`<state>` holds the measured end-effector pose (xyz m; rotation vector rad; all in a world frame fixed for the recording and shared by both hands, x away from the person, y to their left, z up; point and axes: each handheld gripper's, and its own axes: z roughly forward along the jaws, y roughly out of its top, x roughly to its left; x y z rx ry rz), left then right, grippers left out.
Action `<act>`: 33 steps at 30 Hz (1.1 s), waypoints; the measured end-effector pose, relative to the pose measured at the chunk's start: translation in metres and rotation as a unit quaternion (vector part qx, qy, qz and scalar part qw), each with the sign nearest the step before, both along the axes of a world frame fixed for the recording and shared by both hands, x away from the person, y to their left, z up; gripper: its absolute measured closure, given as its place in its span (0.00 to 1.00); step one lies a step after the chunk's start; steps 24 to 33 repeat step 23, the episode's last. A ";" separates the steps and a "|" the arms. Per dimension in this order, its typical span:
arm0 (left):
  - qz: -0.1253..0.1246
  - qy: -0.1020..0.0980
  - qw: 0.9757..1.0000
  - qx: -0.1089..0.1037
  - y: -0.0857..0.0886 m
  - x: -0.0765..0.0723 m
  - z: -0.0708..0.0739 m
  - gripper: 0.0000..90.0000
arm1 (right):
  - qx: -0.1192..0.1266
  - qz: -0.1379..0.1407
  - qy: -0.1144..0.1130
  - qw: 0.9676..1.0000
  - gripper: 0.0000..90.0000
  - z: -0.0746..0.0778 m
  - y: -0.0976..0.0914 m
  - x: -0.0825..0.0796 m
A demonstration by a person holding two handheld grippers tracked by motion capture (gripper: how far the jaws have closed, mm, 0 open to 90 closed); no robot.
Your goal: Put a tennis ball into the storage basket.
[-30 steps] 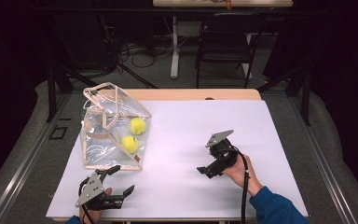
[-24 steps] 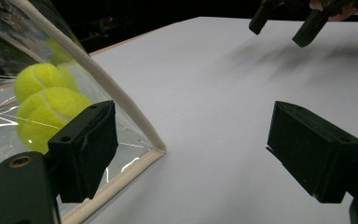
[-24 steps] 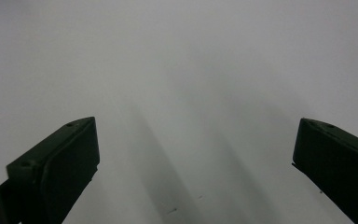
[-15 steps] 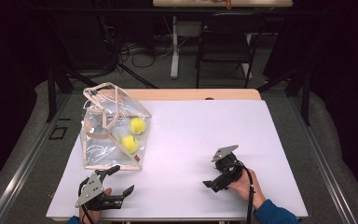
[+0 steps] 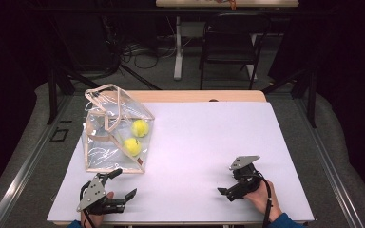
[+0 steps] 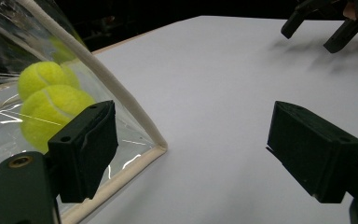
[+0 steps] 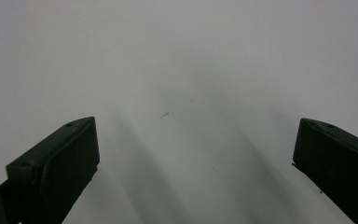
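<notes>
A clear plastic bag (image 5: pixel 116 130) with beige trim stands at the left of the white table (image 5: pixel 209 137). Two yellow tennis balls (image 5: pixel 140 128) (image 5: pixel 132 146) lie inside it. My left gripper (image 5: pixel 124 183) rests open near the front left edge, just in front of the bag's near corner. In the left gripper view the bag's corner (image 6: pixel 121 112) and the nearer tennis ball (image 6: pixel 51 114) sit beside the left jaw, with nothing between the jaws of the left gripper (image 6: pixel 198 149). My right gripper (image 5: pixel 228 186) is open at the front right, low over bare table, and the right gripper (image 7: pixel 196 163) holds nothing.
The table's front edge runs just behind both hands. A wooden strip (image 5: pixel 199 96) borders the far edge. A dark chair (image 5: pixel 228 47) and cables lie on the floor beyond. The other gripper (image 6: pixel 326 23) appears far off in the left gripper view.
My right gripper has moved back toward the front edge and come down closer to the table. The left gripper and the bag have stayed in place.
</notes>
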<state>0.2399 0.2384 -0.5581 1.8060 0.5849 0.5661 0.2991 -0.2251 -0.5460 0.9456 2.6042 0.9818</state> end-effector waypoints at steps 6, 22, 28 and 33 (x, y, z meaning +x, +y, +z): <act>0.000 0.000 1.000 0.001 0.000 0.000 0.000 0.18 | 0.004 -0.015 -0.003 1.000 0.00 -0.003 -0.010 -0.008; 0.000 0.003 1.000 0.005 -0.001 0.002 -0.001 0.17 | 0.014 -0.038 -0.017 0.999 0.00 -0.010 -0.021 -0.022; 0.000 0.003 1.000 0.005 -0.001 0.002 -0.001 0.18 | 0.016 -0.038 -0.017 0.999 0.00 -0.010 -0.021 -0.022; 0.000 0.003 1.000 0.005 -0.001 0.002 -0.001 0.18 | 0.016 -0.038 -0.017 0.999 0.00 -0.010 -0.021 -0.022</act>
